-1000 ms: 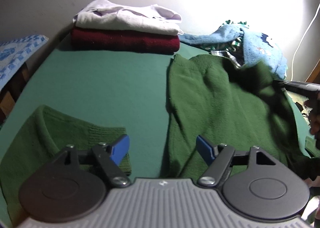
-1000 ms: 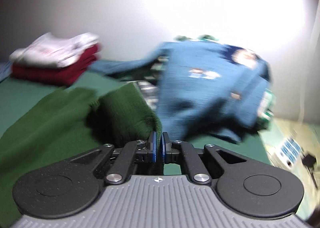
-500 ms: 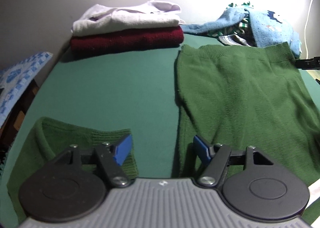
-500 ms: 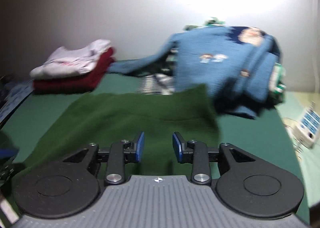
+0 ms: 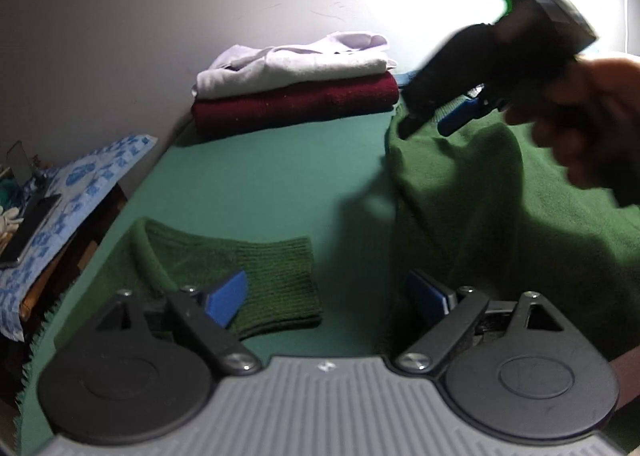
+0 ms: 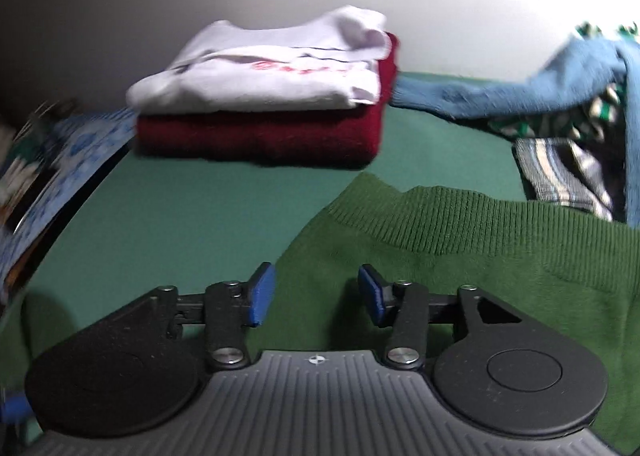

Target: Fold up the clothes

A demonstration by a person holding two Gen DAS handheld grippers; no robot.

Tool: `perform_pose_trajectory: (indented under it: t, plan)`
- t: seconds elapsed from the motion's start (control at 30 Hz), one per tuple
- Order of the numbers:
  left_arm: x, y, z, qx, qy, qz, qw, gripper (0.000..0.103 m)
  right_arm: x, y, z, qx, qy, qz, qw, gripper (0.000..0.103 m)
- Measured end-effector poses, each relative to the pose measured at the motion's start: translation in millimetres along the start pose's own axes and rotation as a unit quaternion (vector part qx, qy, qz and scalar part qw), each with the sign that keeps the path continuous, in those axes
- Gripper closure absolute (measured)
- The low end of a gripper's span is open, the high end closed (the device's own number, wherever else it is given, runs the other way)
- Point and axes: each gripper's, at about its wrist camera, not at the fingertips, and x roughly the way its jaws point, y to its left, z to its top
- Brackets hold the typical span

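A green knit sweater [image 5: 480,196] lies flat on the green table cover [image 5: 260,176]. Its body is to the right, and one sleeve with a ribbed cuff [image 5: 276,280] is stretched out to the left. My left gripper [image 5: 326,296] hovers open low between the cuff and the body, holding nothing. My right gripper [image 6: 316,292] is open above the far-left corner of the ribbed hem [image 6: 460,216]. In the left wrist view a hand [image 5: 580,128] holds the right gripper [image 5: 434,124] over that corner.
A folded white top [image 6: 264,68] sits on a folded maroon sweater [image 6: 260,136] at the back left. A heap with a blue sweater [image 6: 520,96] and striped clothes lies at the back right. A side table with a blue-patterned cloth [image 5: 80,176] stands left of the table.
My right gripper let go of the green sweater, opened wider and swung left to the hem's far-left corner. The sweater body now lies flat. My left gripper stayed open by the cuff.
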Motion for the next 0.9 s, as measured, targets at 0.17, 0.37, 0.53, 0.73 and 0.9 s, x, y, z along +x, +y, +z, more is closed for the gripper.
perform_pose_trajectory:
  t: [0.17, 0.37, 0.53, 0.73, 0.9]
  plan:
    - [-3, 2, -2, 0.0, -0.001, -0.016, 0.9999, 0.014, 19, 16, 2, 0.019, -0.033, -0.055, 0.998, 0.043]
    - [-9, 4, -6, 0.007, -0.003, -0.047, 0.9989, 0.027, 19, 17, 6, 0.006, -0.04, -0.081, 0.996, 0.095]
    - [-27, 1, -22, 0.037, -0.02, -0.01, 0.9991, 0.027, 17, 25, 23, 0.011, -0.056, -0.025, 0.998, 0.096]
    - [-43, 7, -37, 0.039, -0.017, 0.043, 0.9982, 0.019, 18, 46, 42, -0.004, -0.081, 0.041, 0.996, 0.103]
    - [-53, 4, -44, 0.062, -0.023, 0.059, 0.996, 0.018, 35, 64, 46, -0.02, -0.082, 0.025, 0.996, 0.102]
